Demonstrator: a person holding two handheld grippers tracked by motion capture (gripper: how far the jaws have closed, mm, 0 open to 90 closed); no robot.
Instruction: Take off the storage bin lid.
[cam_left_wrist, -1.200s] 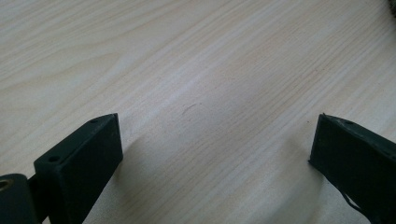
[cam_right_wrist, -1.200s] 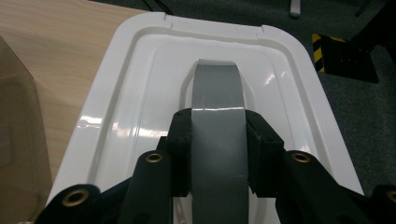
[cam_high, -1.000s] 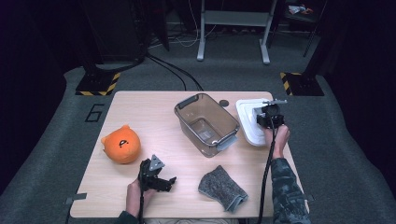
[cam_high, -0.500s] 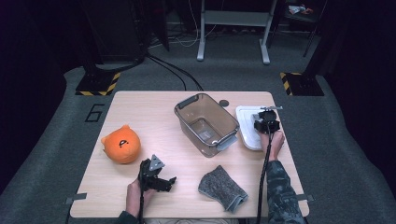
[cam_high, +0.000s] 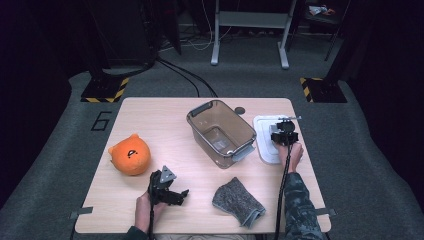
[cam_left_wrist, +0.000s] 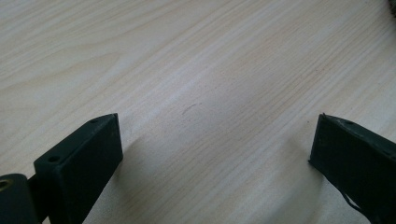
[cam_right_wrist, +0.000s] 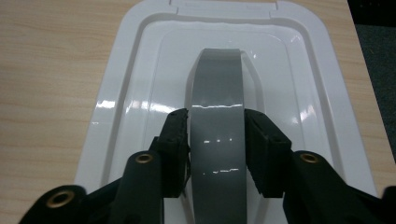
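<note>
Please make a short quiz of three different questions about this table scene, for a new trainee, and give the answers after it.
1. True or false: the right gripper is closed on the grey handle of the white lid.
2. Which item lies nearest the left gripper? A. orange plush toy B. clear container C. white lid
3. Fill in: in the high view, the grey cloth lies on the table, nearer the person than the clear ____.

Key: 1 true; 2 A; 3 container.
</note>
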